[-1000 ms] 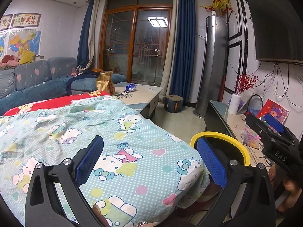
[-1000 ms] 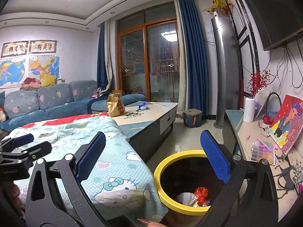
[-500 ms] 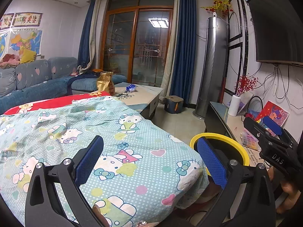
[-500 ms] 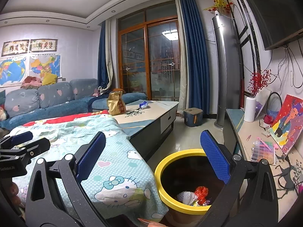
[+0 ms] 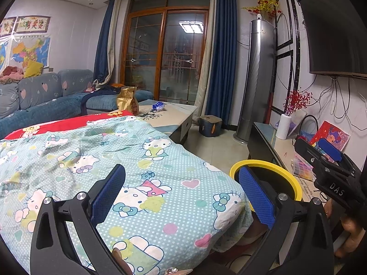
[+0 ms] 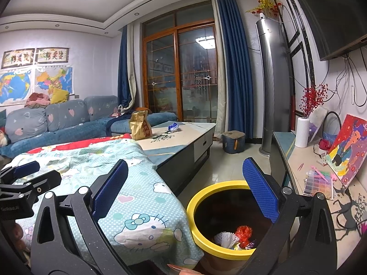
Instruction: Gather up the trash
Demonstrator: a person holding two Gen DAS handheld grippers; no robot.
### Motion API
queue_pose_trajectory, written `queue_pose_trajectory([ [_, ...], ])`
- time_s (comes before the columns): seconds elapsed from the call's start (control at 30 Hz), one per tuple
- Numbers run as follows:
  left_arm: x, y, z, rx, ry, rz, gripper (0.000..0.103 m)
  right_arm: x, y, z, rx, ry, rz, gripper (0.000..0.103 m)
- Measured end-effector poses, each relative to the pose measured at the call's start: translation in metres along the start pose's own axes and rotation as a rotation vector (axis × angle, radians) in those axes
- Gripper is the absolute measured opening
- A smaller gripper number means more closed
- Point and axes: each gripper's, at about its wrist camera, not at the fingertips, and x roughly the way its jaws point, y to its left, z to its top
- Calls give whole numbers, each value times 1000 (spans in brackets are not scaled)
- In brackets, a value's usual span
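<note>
Only the right gripper (image 6: 185, 189) sees trash (image 6: 236, 238) inside the bin (image 6: 195, 200); both jaws wide, empty.

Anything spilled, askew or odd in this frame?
Nothing spilled. The yellow-rimmed trash bin stands upright with wrappers inside. A crumpled blue wrapper and a tan paper bag sit on the coffee table, uncollected. Left gripper and right gripper are open, empty.

Our left wrist view looks out low over the patterned blanket (image 5: 160, 183), bin (image 5: 286, 174) at four o'clock; our right wrist view sits close above that bin (image 6: 197, 206); both face the glass doors (image 5: 167, 57) — twelve o'clock — sharing coffee table (image 6: 183, 135) and blanket.
</note>
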Motion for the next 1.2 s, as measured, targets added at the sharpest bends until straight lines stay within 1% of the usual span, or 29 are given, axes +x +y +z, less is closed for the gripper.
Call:
queue_pose_trajectory([
  [0.97,0,-2,-1,0,8,1,97,0,-2,1,6,0,-5,92],
  [1.1,-1,-1,-2,-1,10,7,97,1,-2,2,7,10,-10,92],
  [1.2,0,7,0,-24,23,0,97,5,0,6,11,26,-7,92],
])
